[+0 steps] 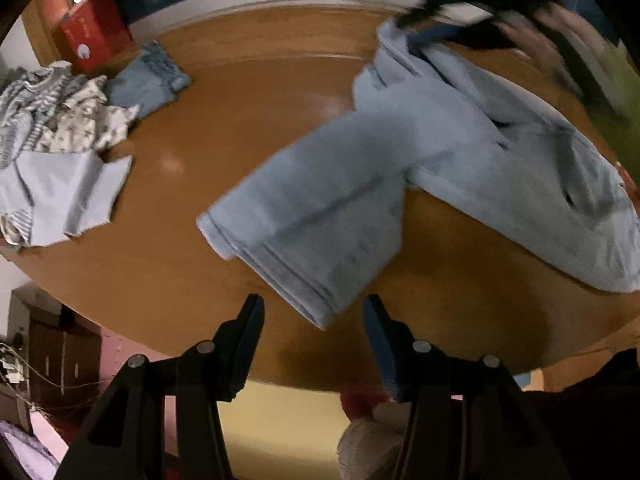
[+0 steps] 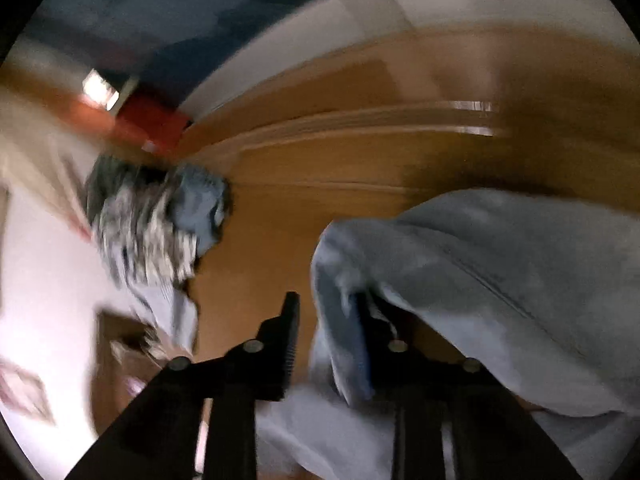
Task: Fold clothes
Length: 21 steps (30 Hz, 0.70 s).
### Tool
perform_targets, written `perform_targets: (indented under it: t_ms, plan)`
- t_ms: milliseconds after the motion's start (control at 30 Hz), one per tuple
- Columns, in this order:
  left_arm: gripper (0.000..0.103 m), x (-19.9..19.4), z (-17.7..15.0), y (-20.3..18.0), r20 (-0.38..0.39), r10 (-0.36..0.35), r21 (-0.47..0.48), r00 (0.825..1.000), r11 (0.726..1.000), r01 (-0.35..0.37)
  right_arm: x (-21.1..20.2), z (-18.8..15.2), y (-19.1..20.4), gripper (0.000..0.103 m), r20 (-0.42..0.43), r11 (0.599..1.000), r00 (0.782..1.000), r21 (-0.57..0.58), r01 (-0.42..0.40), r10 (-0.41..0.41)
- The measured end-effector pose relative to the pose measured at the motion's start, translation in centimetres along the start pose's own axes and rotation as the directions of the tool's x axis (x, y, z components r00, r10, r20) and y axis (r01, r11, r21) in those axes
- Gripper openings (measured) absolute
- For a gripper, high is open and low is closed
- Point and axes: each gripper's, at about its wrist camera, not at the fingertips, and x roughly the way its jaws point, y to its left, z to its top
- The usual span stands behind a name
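Here the pale blue jeans (image 1: 400,184) sprawl across the surface (image 1: 248,92) from 6 to 2 o'clock. Left gripper (image 1: 314,312) jaws stand apart, empty, by the leg hem. Right gripper (image 2: 326,312) jaws look apart with waistband cloth draped over one; blur hides any grip. Keep the leg seams aligned when folding.

Layout, left wrist view: garments on table (image 1: 280,120).
Jeans (image 1: 400,184) lie centre toward 3 o'clock, legs (image 1: 304,240) toward 6. Clothes pile (image 1: 60,140) at 9 o'clock; box (image 1: 94,36) behind it at 10, well apart from jeans.
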Motion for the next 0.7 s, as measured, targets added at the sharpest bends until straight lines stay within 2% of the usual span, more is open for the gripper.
perform_targets:
  t_ms: [67,200,300,467,600,700]
  plan:
    - [0.048,0.1,0.6,0.6,0.023,0.033,0.016,0.999,0.999,-0.034,-1.7,-1.8,1.1,0.044,0.013,0.993,1.0,-0.12,0.02,-0.018]
    - [0.05,1.0,1.7,2.1,0.025,0.044,0.064,0.999,0.997,-0.045,-3.4,-6.7,2.2,0.046,-0.001,0.939,0.996,-0.332,0.089,-0.094]
    - [0.059,1.9,1.9,3.5,0.021,0.014,0.08,1.0,0.997,-0.015,-2.5,-7.8,2.3,0.046,0.004,0.919,0.987,-0.365,0.149,-0.158]
    - [0.064,3.2,2.2,5.1,0.017,-0.047,0.075,0.999,0.996,0.045,-0.9,-9.7,2.4,0.045,0.018,0.874,0.965,-0.419,0.246,-0.263]
    - [0.065,4.8,3.0,5.2,0.006,-0.134,0.129,0.991,0.983,0.132,0.3,-11.1,2.5,0.045,0.033,0.829,0.939,-0.46,0.319,-0.343]
    - [0.063,6.1,3.8,5.1,0.013,-0.166,0.161,0.986,0.974,0.161,1.3,-12.2,2.6,0.045,0.047,0.789,0.915,-0.489,0.372,-0.402]
